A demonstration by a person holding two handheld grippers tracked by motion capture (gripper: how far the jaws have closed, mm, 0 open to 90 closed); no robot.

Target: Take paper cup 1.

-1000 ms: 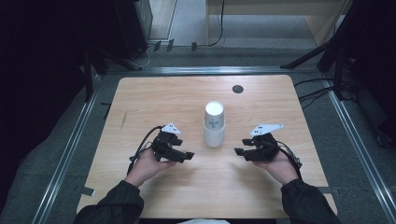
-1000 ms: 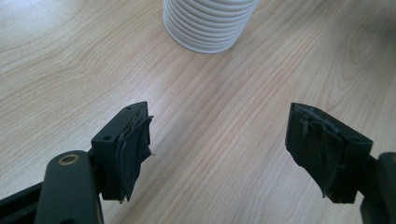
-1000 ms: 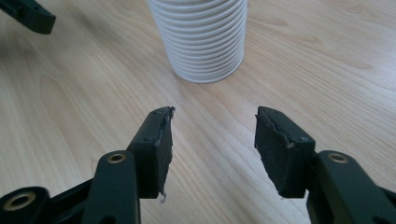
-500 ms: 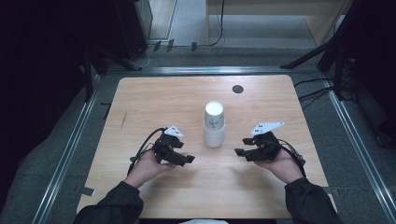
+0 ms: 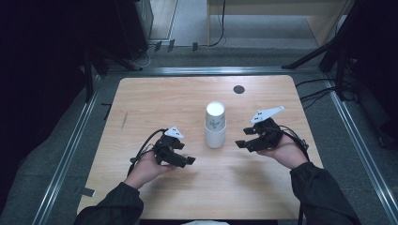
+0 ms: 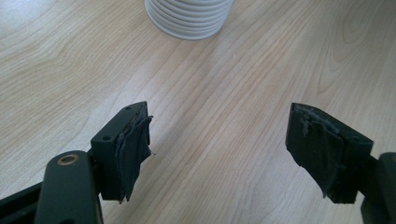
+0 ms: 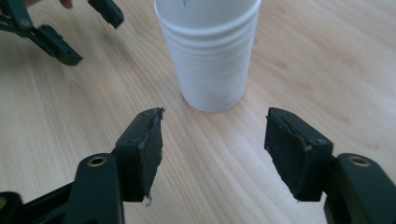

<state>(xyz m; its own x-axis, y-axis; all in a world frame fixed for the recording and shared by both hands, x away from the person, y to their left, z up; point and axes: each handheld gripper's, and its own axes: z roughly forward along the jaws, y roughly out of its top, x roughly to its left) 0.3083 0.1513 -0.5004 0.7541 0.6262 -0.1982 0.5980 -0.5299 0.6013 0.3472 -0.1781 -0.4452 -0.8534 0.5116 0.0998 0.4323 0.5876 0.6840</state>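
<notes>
A stack of white paper cups stands upright mid-table, one cup sleeved over another. My left gripper rests low on the wood to the stack's left, open, jaws pointing right toward it. In the left gripper view the left gripper holds nothing, and the stack's ribbed base lies ahead, apart from it. My right gripper is open to the stack's right, jaws aimed left at it. In the right gripper view the right gripper faces the stack a short way off, with the left gripper beyond.
The wooden table has a small dark round hole at the back right. Metal rails run along its sides. Cables trail on the floor beyond the right edge. Bare wood lies in front of the cups.
Both grippers have shifted only slightly and their jaws stay open. The cup stack has not moved.
</notes>
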